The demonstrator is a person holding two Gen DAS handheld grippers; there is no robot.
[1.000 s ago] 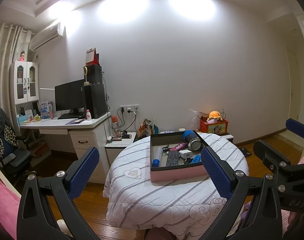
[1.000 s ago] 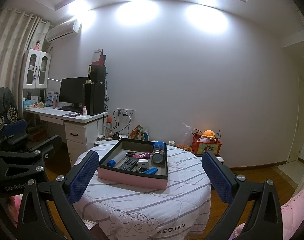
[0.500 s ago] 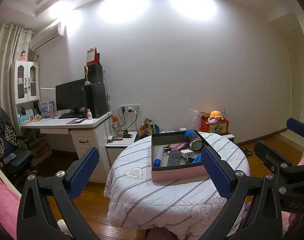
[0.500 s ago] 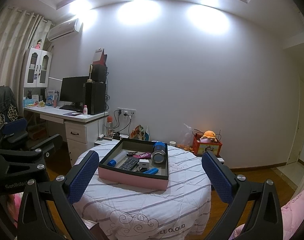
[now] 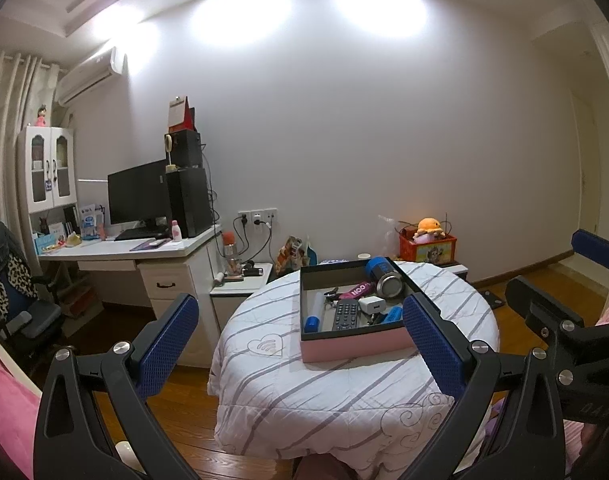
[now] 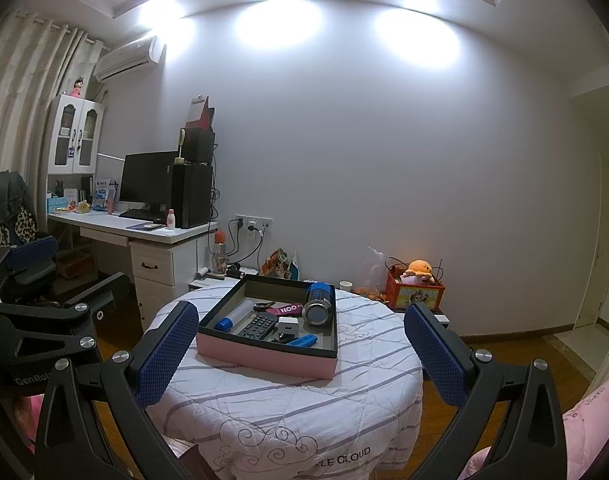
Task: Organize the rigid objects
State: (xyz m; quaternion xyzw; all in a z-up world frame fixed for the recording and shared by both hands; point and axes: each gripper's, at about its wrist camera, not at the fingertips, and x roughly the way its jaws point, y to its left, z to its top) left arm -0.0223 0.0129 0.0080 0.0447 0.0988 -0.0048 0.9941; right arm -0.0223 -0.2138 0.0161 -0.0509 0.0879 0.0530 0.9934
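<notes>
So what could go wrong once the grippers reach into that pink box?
The items in the pink box lie packed together: closing on the remote may also catch the white charger. The blue can lies on its side and could roll. The box sits on a soft quilted cover, so it may slide.

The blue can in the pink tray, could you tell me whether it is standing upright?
No, in the right wrist view the blue can lies on its side in the pink tray, its round metal end facing the camera.
</notes>
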